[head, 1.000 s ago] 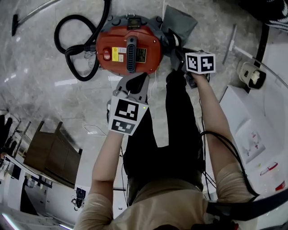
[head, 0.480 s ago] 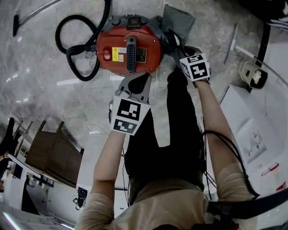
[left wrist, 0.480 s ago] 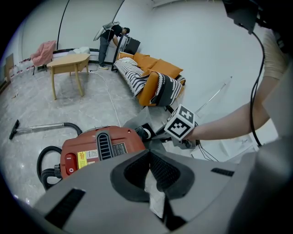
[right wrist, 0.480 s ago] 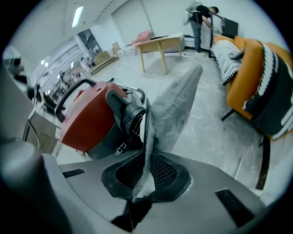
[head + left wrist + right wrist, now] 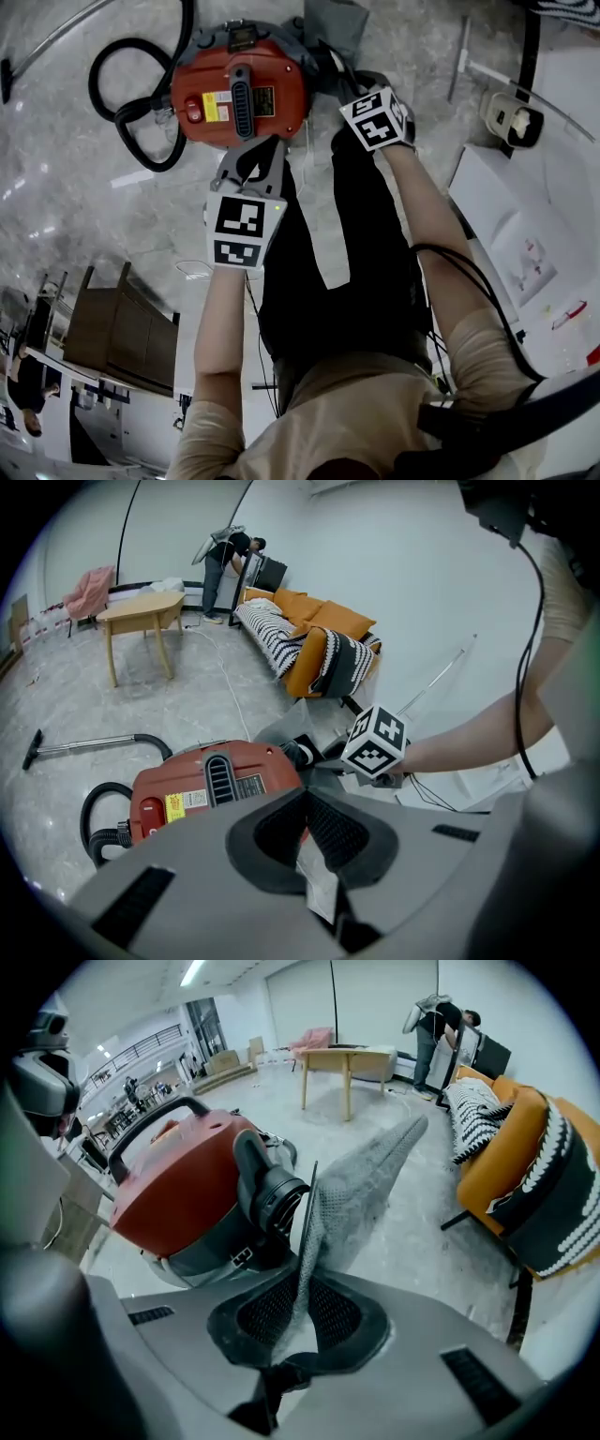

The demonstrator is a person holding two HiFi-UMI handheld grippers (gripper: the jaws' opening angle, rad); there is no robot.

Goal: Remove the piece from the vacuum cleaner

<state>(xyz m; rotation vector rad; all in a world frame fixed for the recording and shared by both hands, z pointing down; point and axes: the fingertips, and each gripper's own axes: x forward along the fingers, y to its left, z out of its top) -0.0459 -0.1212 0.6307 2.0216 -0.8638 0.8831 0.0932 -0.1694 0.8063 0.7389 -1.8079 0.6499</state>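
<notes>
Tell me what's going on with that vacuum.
A person stands over a red vacuum with a gripper in each hand. The right gripper has just been closing its jaws and now pinches the grey bag beside the black port. The left gripper, jaws together, is held over the vacuum's near side. Whether the bag is free yet is unclear.

The head camera looked steeply down past both arms onto the floor (image 5: 84, 216) and the vacuum cleaner (image 5: 239, 94). The left gripper (image 5: 305, 797) camera faced its red top from close; the right gripper (image 5: 302, 1283) camera, nearer, faced its side; all three shared it
</notes>
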